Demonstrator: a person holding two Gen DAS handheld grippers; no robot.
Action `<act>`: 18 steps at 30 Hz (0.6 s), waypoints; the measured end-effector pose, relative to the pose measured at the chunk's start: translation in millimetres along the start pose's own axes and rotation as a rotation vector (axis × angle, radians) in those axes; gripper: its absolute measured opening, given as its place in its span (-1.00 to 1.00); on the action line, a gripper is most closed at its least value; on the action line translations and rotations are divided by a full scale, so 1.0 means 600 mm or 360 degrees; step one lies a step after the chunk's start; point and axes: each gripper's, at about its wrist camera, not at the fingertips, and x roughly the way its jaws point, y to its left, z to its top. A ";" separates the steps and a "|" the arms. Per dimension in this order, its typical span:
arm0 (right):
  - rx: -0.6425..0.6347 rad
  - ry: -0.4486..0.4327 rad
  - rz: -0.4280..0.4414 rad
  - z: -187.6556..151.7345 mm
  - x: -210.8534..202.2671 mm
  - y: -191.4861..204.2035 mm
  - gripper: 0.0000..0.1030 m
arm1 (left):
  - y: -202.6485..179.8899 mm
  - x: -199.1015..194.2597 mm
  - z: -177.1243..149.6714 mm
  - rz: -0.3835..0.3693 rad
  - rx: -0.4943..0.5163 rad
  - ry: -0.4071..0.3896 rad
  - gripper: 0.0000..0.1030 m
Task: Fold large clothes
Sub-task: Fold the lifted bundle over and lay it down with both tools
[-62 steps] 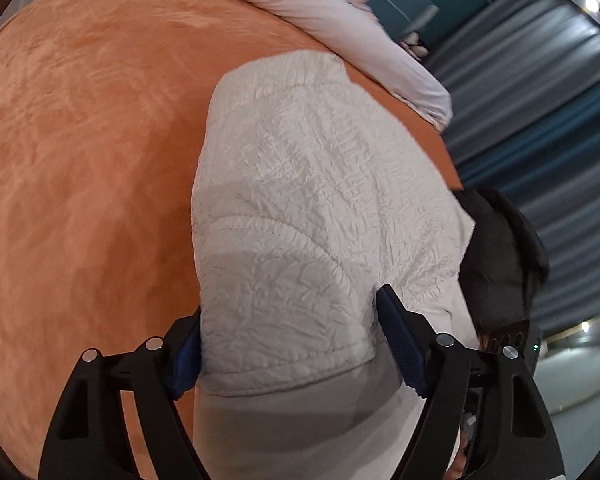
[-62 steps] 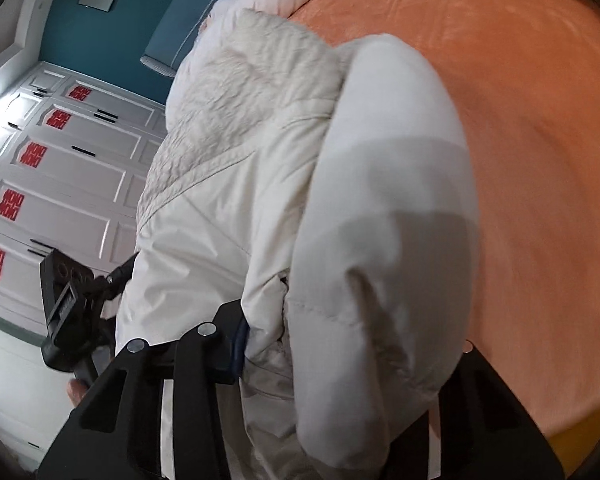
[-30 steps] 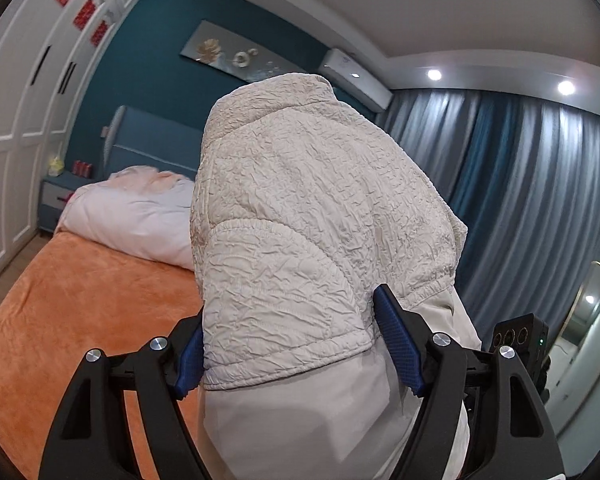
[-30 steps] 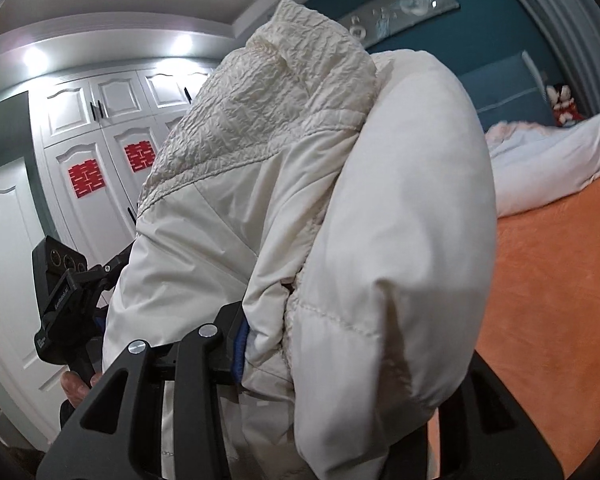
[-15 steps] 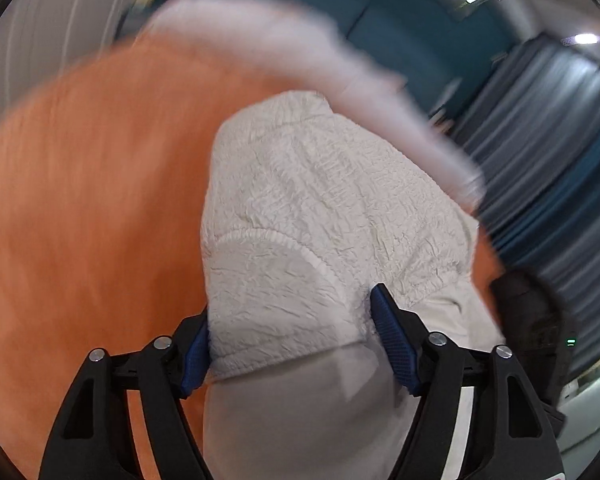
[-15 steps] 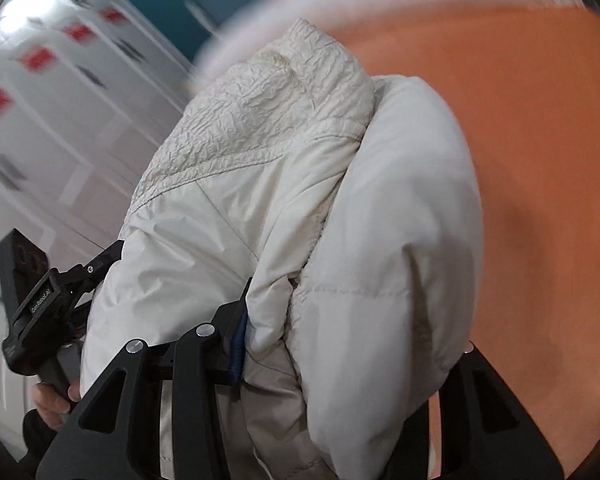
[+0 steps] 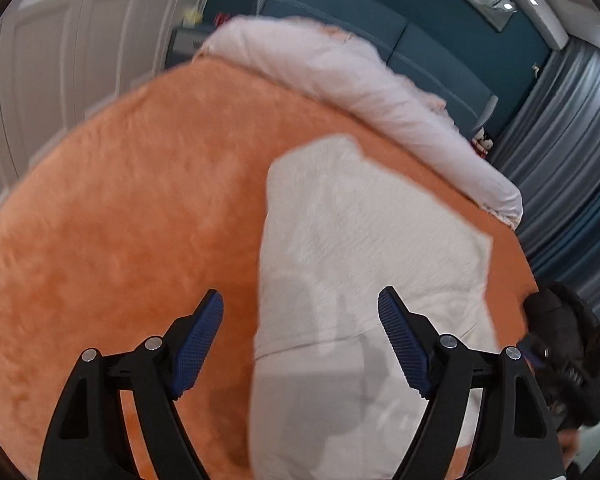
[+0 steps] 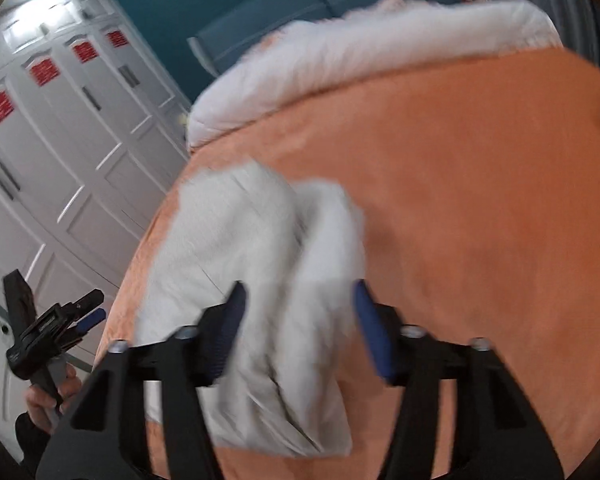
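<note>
A cream padded jacket (image 7: 364, 248) lies folded on the orange bedspread (image 7: 140, 220); it also shows in the right wrist view (image 8: 260, 280). My left gripper (image 7: 300, 312) is open and empty, raised above the jacket's near left edge. My right gripper (image 8: 298, 300) is open and empty, raised above the jacket's near end. The left gripper's body appears at the left edge of the right wrist view (image 8: 48, 328), and the right gripper's body at the right edge of the left wrist view (image 7: 560, 344). Both views are motion-blurred.
A rolled white duvet (image 7: 360, 92) lies across the head of the bed by the blue headboard (image 7: 420, 52). White wardrobe doors (image 8: 40, 168) stand on the left side. Grey-blue curtains (image 7: 572, 152) hang on the right.
Both grippers held the jacket up in the air, then swung it down onto the bed. Both have now opened and let go, and the jacket lies flat on the bedspread.
</note>
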 end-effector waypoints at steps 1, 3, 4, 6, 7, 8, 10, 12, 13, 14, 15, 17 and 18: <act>-0.0076 -0.0014 0.0001 0.019 0.004 0.024 -0.36 | -0.013 -0.002 0.007 -0.0016 0.0027 -0.0024 0.50; -0.0295 -0.0049 -0.0017 0.061 0.030 0.104 -0.40 | -0.070 -0.022 -0.005 -0.0035 0.0150 -0.0070 0.50; -0.0390 -0.0038 -0.0037 0.076 0.051 0.142 -0.41 | -0.092 -0.016 -0.009 -0.0019 0.0221 -0.0076 0.51; -0.0503 0.0018 -0.0113 0.091 0.108 0.181 -0.45 | -0.137 0.011 -0.029 0.0055 0.0380 -0.0059 0.51; -0.0524 0.0074 -0.0180 0.093 0.145 0.184 -0.49 | -0.147 0.027 -0.039 0.0076 0.0424 -0.0027 0.51; -0.0512 0.0109 -0.0247 0.094 0.179 0.184 -0.53 | -0.155 0.040 -0.048 0.0098 0.0449 0.0006 0.51; -0.0464 0.0168 -0.0326 0.094 0.222 0.175 -0.58 | -0.159 0.076 -0.072 0.0159 0.0484 0.0086 0.51; -0.0415 0.0237 -0.0366 0.082 0.261 0.146 -0.64 | -0.146 0.103 -0.091 0.0194 0.0465 0.0151 0.53; -0.0397 0.0260 -0.0364 0.072 0.276 0.133 -0.65 | -0.139 0.106 -0.099 0.0171 0.0451 0.0136 0.55; -0.0386 0.0271 -0.0354 0.058 0.289 0.120 -0.65 | -0.137 0.109 -0.103 0.0164 0.0458 0.0117 0.56; -0.0393 0.0268 -0.0352 0.046 0.296 0.120 -0.65 | -0.141 0.112 -0.109 0.0176 0.0494 0.0101 0.60; -0.0407 0.0246 -0.0356 0.031 0.313 0.120 -0.66 | -0.151 0.118 -0.116 0.0195 0.0546 0.0088 0.67; -0.0389 0.0235 -0.0344 0.026 0.316 0.117 -0.67 | -0.155 0.122 -0.122 0.0214 0.0573 0.0077 0.71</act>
